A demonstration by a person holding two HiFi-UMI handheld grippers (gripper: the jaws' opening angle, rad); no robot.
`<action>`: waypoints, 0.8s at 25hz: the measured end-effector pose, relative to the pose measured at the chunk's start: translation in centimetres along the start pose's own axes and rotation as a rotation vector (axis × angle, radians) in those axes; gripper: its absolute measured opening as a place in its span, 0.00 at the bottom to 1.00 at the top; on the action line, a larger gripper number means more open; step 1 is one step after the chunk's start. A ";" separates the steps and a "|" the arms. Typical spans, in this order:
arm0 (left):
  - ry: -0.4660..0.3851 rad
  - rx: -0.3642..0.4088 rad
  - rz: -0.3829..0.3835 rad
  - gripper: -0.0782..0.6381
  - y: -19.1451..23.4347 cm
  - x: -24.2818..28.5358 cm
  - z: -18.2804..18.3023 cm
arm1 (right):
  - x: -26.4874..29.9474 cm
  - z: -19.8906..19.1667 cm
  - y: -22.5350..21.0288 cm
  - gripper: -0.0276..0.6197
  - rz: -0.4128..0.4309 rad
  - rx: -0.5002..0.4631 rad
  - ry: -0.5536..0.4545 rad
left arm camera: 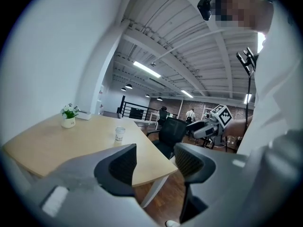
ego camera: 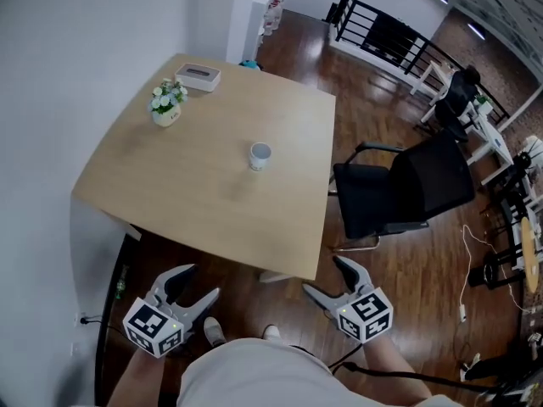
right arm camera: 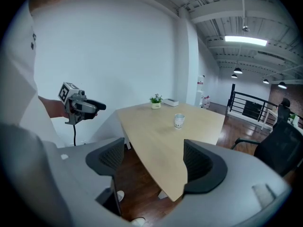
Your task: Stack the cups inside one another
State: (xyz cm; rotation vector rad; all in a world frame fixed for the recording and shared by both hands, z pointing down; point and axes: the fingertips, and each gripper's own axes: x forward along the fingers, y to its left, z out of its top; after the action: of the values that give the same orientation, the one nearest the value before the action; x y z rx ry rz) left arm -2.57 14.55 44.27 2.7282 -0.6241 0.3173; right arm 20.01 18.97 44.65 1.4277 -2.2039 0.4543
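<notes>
A single white cup (ego camera: 260,155) with a printed pattern stands upright near the middle of the wooden table (ego camera: 170,193); it also shows as the cup (left arm camera: 120,134) and cup (right arm camera: 179,121) in the gripper views. My left gripper (ego camera: 194,288) is open, held below the table's near edge at the left. My right gripper (ego camera: 327,280) is open too, at the near right off the table. Both hold nothing and are far from the cup. Each gripper appears in the other's view: right gripper (left arm camera: 199,126), left gripper (right arm camera: 98,107).
A small potted plant (ego camera: 167,102) and a white tissue box (ego camera: 198,76) sit at the table's far corner. A black office chair (ego camera: 405,189) stands right of the table. A wall runs along the left. Railing, more chairs and cables lie at the far right.
</notes>
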 end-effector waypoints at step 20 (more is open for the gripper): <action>0.022 -0.009 0.105 0.49 -12.9 5.2 -1.3 | -6.7 -6.2 -3.5 0.64 0.168 -0.060 -0.018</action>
State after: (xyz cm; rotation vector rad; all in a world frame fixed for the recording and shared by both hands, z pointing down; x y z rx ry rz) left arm 7.68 23.97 43.63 2.6852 -0.7625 0.3687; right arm 26.79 25.87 46.17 1.2267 -2.3420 0.4297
